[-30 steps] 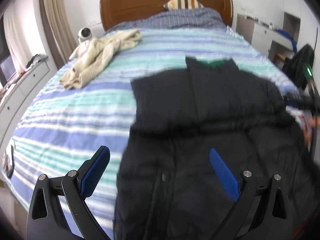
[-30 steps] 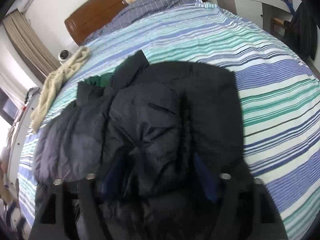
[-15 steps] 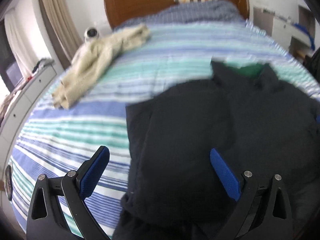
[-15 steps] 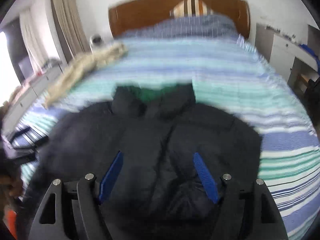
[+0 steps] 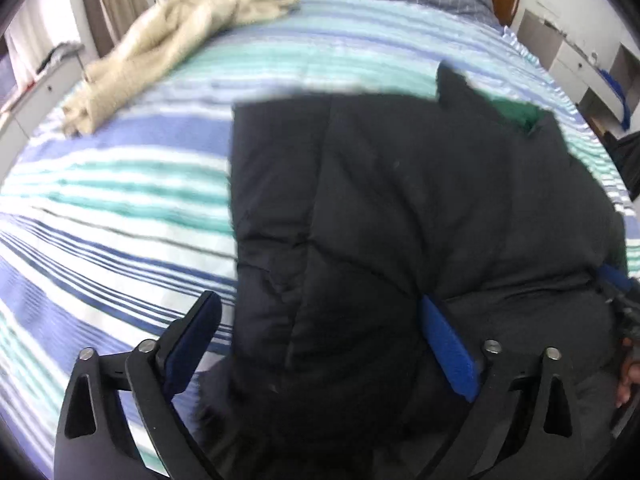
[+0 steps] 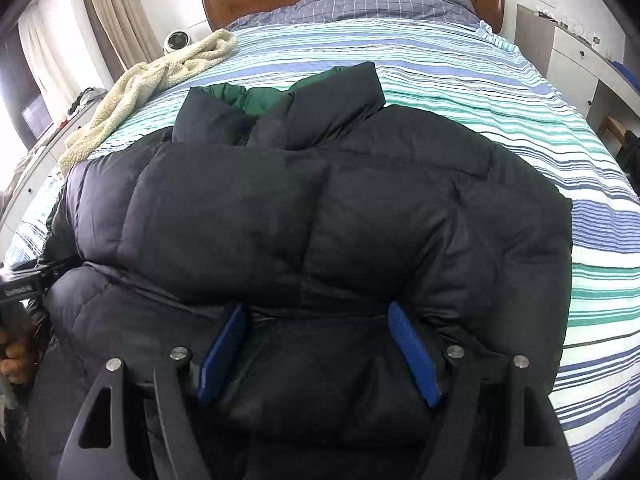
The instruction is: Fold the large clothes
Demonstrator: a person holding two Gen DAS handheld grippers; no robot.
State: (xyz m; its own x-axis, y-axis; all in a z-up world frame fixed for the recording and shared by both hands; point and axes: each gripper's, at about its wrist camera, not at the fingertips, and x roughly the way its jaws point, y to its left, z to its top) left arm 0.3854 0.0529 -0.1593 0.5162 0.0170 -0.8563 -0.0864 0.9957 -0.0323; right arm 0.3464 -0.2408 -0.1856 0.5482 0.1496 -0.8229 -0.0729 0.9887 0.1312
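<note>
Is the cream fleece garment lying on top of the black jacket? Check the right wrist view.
No, the cream fleece garment lies apart on the striped bedspread, left of the black jacket.

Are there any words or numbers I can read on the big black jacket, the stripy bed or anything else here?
No readable words, labels, numbers or signs in either view.
Black jacket: plain, no logo or tag showing.
Striped bedspread: only stripes.
Cream fleece garment: no print showing.
Small items on the white cabinet: too small to read.
</note>
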